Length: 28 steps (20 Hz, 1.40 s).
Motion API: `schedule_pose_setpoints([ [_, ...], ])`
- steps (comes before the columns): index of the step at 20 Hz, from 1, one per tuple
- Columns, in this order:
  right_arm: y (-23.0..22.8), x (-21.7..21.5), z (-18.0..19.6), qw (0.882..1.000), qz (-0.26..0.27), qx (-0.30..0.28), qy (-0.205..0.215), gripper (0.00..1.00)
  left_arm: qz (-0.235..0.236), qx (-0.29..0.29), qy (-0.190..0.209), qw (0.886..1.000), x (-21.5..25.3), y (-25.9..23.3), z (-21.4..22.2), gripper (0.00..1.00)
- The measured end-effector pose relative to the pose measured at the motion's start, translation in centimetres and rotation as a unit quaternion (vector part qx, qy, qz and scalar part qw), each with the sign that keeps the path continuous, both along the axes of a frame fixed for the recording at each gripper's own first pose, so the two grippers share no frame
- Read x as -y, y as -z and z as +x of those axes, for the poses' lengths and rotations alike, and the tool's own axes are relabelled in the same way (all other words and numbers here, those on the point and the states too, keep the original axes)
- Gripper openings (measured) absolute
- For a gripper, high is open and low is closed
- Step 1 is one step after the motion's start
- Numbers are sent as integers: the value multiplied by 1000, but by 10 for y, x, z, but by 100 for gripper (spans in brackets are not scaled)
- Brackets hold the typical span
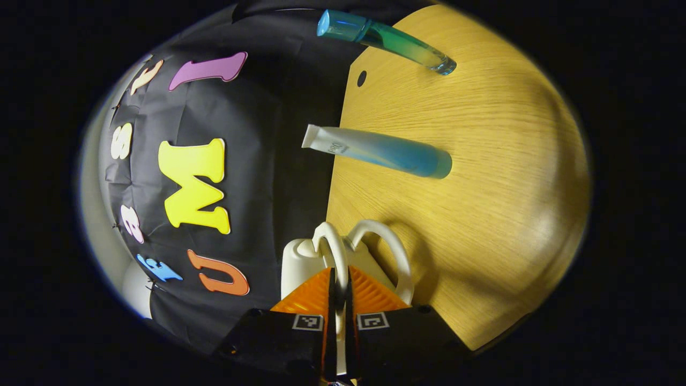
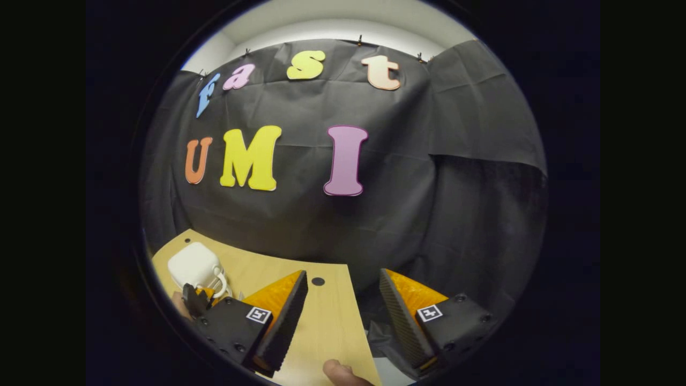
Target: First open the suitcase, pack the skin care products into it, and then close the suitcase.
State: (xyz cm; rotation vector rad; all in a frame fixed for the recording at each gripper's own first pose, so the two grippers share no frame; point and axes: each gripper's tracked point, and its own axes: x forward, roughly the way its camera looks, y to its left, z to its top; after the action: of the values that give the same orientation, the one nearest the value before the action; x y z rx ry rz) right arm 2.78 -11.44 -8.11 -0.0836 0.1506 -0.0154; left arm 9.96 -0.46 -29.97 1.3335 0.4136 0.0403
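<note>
A small white suitcase (image 1: pixel 300 262) stands on the wooden table (image 1: pixel 493 214) with two white loop handles (image 1: pixel 394 246) on top. My left gripper (image 1: pixel 338 272) is shut on one of those handles, which runs between its fingers. Farther along the table lie a blue and white tube (image 1: pixel 378 151) and a green and blue clear bottle (image 1: pixel 386 41), both on their sides. In the right gripper view the suitcase (image 2: pixel 193 264) sits at the far left of the table (image 2: pixel 327 321), with the left gripper (image 2: pixel 194 300) on its handle. My right gripper (image 2: pixel 343 276) stands open over the table's back edge, holding nothing.
A small round hole (image 1: pixel 362 78) marks the table near its back corner. The black cloth wall (image 2: pixel 343 214) hangs right behind the table's edge. A person's fingertip (image 2: pixel 337 371) shows at the bottom of the right gripper view.
</note>
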Motion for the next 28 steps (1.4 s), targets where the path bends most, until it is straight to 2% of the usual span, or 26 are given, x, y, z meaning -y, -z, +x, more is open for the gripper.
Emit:
schedule_pose_setpoints([
  [2,-11,-5,-3,1000,5,7,16,80,-36,-8,-2,999,-3,-5,-2,4],
  [5,-20,-18,-2,999,12,14,26,80,-99,-20,-6,995,-5,-24,0,3],
  [10,-40,-35,6,998,0,40,48,80,-199,-5,-21,980,-29,-88,-1,3],
  [12,-45,-49,6,998,0,45,46,80,-229,14,-26,973,-50,-117,-2,3],
  [16,-45,-82,7,998,-16,49,35,80,-259,44,-36,964,-103,-159,-3,3],
  [17,-45,-92,5,998,-24,51,30,80,-275,50,-36,960,-115,-171,-3,3],
  [20,-47,-122,3,997,-49,59,11,80,-351,49,-50,934,-153,-188,-5,3],
  [22,-49,-142,-1,996,-59,65,-1,80,-373,56,-64,924,-187,-199,-8,3],
  [25,-49,-165,-3,995,-67,68,-7,80,-418,62,-74,903,-233,-202,-5,2],
  [28,-42,-184,-4,997,-59,54,-7,80,-425,84,-107,895,-297,-193,-2,3],
])
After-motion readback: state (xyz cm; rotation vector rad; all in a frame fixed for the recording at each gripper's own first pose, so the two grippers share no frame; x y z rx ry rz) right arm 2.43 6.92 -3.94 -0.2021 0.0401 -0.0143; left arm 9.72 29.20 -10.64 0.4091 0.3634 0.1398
